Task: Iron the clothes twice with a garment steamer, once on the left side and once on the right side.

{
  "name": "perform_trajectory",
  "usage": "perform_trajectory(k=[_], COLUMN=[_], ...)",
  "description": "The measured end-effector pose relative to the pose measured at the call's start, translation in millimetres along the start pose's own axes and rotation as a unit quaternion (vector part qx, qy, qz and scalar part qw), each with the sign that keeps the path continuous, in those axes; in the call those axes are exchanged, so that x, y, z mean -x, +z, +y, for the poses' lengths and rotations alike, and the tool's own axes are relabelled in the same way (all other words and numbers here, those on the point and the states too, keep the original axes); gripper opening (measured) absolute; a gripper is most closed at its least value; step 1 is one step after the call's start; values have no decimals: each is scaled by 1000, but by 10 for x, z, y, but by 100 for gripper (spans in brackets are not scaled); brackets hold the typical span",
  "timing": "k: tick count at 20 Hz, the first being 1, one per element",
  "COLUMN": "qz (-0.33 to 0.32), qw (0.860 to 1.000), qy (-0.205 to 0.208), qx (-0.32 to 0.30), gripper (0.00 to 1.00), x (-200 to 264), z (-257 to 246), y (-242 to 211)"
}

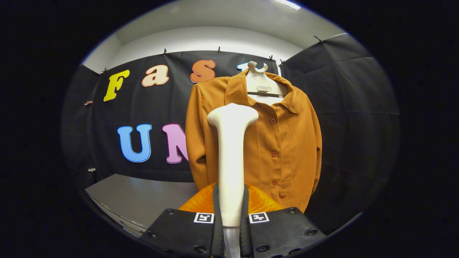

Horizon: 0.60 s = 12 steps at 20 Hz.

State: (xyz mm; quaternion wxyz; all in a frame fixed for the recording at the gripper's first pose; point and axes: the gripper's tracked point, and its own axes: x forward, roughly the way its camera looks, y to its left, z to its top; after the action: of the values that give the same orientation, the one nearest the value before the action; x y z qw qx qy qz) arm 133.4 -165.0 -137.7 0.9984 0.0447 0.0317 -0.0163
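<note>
- Gripper point(231, 218) nearest the lens: both fingers point(186, 229) closed narrow on the handle of the garment steamer point(231, 157), one pressing each side (no gap visible between pads and handle).
- Steamer's long axis runs straight ahead along the fingers, handle low between them, the flared steam head point(233, 114) at the far end, upright and roughly plumb.
- Orange shirt point(283, 143) hangs beyond the steamer on a white hanger point(260, 84), front facing the camera, button placket point(274, 154) running top to bottom.
- Key relation: steam head overlaps the shirt's panel to one side of the placket, at chest height, under the collar; the placket and other panel lie off to the head's other side.
- Cannot tell whether the head touches the cloth or stands just off it (single view, depth not readable).
- Judgement: with the head high on that panel, a downward pass parallel to the placket seems the coming stroke; the far panel would then need a sideways shift across the buttons.
- Risk, as judged: hanging cloth may swing away if pressed.
- Grey table surface point(143, 193) lies low, beside the shirt's hem.
- Orange rounded part point(261, 202) just behind the fingers (identity unclear).
</note>
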Motion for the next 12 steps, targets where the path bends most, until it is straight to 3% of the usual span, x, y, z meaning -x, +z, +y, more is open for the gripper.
perform_trajectory(k=[12], qz=[57], qw=[998], qy=[-8], qx=[-3], gripper=[21], x=[142], z=[-82], y=[-739])
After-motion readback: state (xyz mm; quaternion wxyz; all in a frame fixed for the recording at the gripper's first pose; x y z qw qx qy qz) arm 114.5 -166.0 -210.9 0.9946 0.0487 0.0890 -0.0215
